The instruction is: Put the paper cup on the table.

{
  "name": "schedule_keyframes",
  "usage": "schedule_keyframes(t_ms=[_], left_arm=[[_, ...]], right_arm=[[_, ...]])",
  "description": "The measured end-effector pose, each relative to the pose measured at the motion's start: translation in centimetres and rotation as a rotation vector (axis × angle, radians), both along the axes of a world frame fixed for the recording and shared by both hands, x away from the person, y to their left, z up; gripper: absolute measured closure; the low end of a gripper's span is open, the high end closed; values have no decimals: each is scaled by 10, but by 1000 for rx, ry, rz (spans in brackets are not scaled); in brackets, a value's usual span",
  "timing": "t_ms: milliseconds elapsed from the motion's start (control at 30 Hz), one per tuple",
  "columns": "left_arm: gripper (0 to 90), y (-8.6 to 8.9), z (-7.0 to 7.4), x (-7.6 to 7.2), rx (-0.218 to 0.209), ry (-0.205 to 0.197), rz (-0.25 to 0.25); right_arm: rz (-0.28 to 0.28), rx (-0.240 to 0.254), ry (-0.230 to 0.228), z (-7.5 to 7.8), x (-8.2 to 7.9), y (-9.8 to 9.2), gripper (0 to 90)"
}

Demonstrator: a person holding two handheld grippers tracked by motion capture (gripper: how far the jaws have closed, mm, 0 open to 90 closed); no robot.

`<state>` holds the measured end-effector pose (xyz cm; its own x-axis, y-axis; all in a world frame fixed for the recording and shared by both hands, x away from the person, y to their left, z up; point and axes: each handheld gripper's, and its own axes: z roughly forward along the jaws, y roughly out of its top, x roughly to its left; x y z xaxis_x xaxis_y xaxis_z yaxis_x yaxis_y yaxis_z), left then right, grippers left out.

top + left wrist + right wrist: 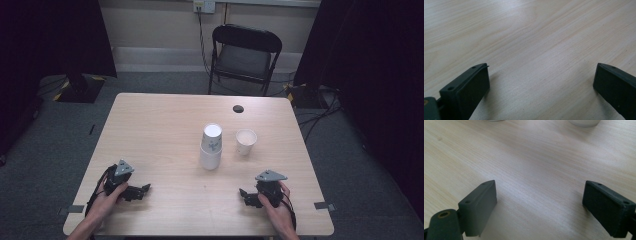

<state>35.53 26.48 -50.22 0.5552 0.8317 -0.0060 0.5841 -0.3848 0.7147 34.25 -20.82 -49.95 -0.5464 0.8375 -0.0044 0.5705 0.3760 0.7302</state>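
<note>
both grippers rest low on the table (160,115) near the person's edge, a waiting pose that keeps the middle free. the left gripper (141,190) has its jaws spread wide with bare wood between them, holding nothing; the right gripper (246,196) is likewise spread and empty, its jaws aimed up the table. ahead of the right gripper and a little toward the left one stands the stack (211,146), upside-down paper cups nested so their bases face up, which makes the top one easy to pinch by its sides and lift off. just beside the stack, more directly ahead of the right gripper, sits a single cup (246,141), upright with its mouth open, apart from the stack and not touching it. from the right gripper's own camera the bottoms of both show at the far edge, well beyond the jaws. the stack lies farther from the left gripper, off across the table. judging by this layout, the right gripper is better placed to reach first, and the wide jaws suit the cups' round sides.
</note>
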Motion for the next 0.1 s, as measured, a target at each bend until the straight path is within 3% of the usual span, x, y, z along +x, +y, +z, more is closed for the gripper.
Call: schedule_keyframes(t_ms=[100], left_arm=[[0, 0, 0, 0, 0, 0, -1]], right_arm=[[-1, 0, -1, 0, 0, 0, 118]])
